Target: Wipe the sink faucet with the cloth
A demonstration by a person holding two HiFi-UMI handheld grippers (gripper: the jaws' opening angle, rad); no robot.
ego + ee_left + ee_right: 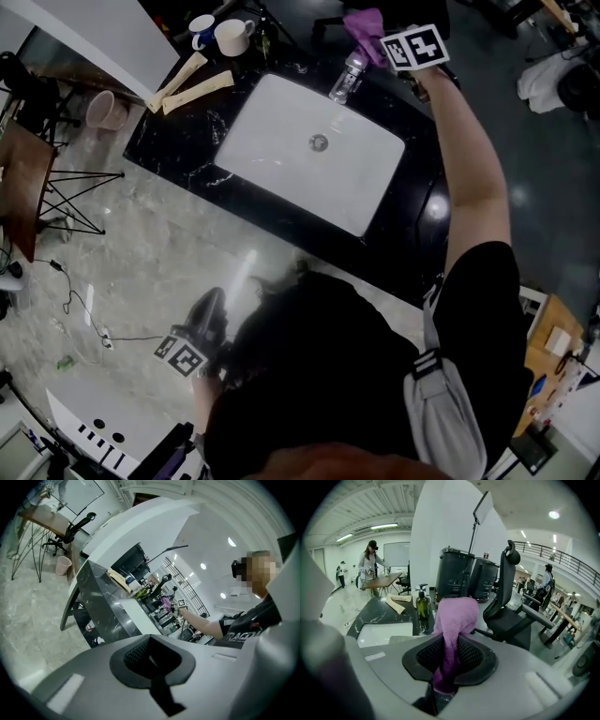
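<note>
While clamped tight in the right claw [446,667], the purple cloth [457,613] runs lengthwise straight out along the jaws, free end folded over, pointing away from the person. It sits over the far edge of the black tabletop [183,141], just beyond the faucet [345,80] at the rim of the sink [281,122]. White basin shows only its drain [319,142]. Two mugs [232,37] stand at a tabletop corner, contents unclear. Left claw [150,658] is clenched, jaws together, low over the floor [141,244].

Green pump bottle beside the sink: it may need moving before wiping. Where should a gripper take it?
Grip the bottle round its straight body below the pump, jaws level, from the sink side: it stands upright, with a mug close behind.
</note>
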